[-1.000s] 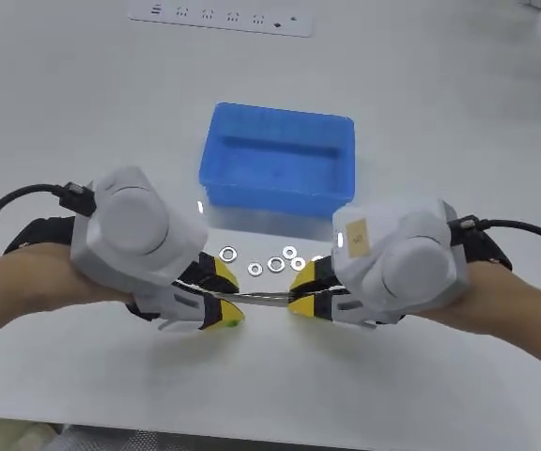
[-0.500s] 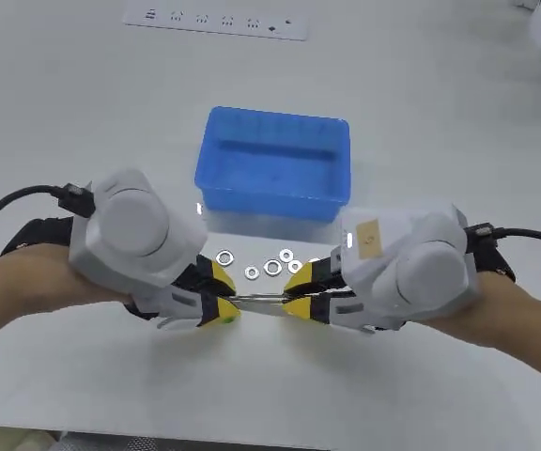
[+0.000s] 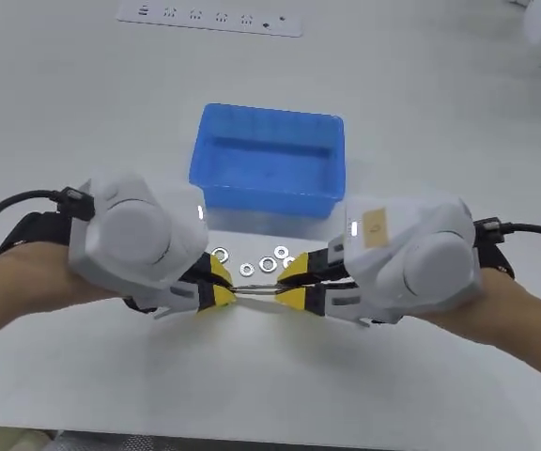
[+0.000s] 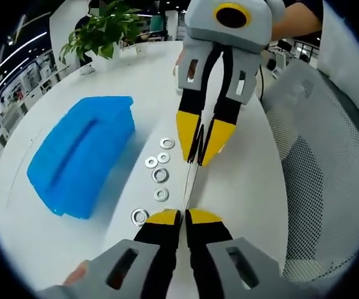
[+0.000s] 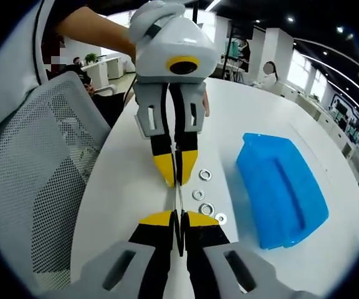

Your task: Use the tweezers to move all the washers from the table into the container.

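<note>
Surface (image 3: 421,85): one, white, and it carries everything else.
Container (image 3: 269,116): one blue, rectangular, open-topped container. It stands on the surface just beyond the washers.
Washers (image 4: 160,175): six counted in the left gripper view, all lying flat on the surface in a loose row. They sit between the container (image 4: 73,159) and the tweezers. Five can be made out in the head view and four in the right gripper view.
Tweezers (image 3: 256,292): one thin metal pair, stretched level between the two claws and just beside the washers. Whether it touches the surface cannot be told.
Left claw (image 3: 222,293): pressed together on one end of the tweezers. In its own view the yellow tips (image 4: 182,215) meet around the metal strip.
Right claw (image 3: 294,294): pressed together on the other end of the tweezers. In its own view the tips (image 5: 178,218) pinch the strip.
Claws together: two, with yellow tips facing each other. They are near but apart, with the tweezers bridging the gap.
Hands: two, one behind each claw, each with a black cable trailing outward.
Power strip (image 3: 209,19): one, white, at the far edge of the surface, well apart from the container.
Plant (image 4: 105,31): one, green, beyond the surface.
Chair (image 5: 36,187): one, with a grey mesh back, beside the surface.
</note>
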Demonstrator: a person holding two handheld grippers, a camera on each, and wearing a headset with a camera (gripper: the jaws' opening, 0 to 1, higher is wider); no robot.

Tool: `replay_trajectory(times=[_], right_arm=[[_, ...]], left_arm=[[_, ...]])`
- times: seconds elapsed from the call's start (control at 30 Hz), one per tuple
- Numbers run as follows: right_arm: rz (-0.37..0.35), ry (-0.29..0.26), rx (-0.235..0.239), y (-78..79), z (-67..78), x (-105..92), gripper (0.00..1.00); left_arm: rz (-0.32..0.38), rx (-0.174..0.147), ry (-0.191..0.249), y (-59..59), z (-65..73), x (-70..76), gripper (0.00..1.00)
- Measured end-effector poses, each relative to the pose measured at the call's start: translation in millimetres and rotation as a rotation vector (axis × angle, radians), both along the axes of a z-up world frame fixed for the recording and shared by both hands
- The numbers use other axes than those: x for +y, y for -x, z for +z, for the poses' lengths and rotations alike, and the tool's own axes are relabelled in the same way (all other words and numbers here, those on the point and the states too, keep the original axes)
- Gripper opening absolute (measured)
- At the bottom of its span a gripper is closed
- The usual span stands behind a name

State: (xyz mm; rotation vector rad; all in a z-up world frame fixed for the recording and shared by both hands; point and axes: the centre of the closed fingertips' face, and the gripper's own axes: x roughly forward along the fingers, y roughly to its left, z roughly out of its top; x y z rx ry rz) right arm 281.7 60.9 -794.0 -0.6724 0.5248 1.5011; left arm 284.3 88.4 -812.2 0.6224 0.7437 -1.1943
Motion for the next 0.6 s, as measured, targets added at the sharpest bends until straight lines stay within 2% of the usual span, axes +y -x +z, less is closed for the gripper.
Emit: replay_trajectory(times=[0.03, 0.17, 0.33, 0.6], right_arm=[[0.001, 0.000, 0.001, 0.1, -0.2, 0.0, 0.07], [0.011, -0.002, 0.002, 2.4, -2.0, 0.5, 0.07], [0.020, -0.012, -0.009, 5.1, -1.1, 3.6, 0.07], [0.028, -0.026, -0.017, 9.5, -2.1, 6.4, 0.07]], left_arm=[[0.006, 0.010, 0.000, 3.1, 0.9, -0.1, 0.08], [0.007, 0.015, 0.011, 4.1, 6.4, 2.9, 0.07], [-0.032, -0.010, -0.011, 10.1, 16.9, 5.6, 0.07], [-0.040, 0.003, -0.015, 16.3, 28.7, 7.8, 0.06]])
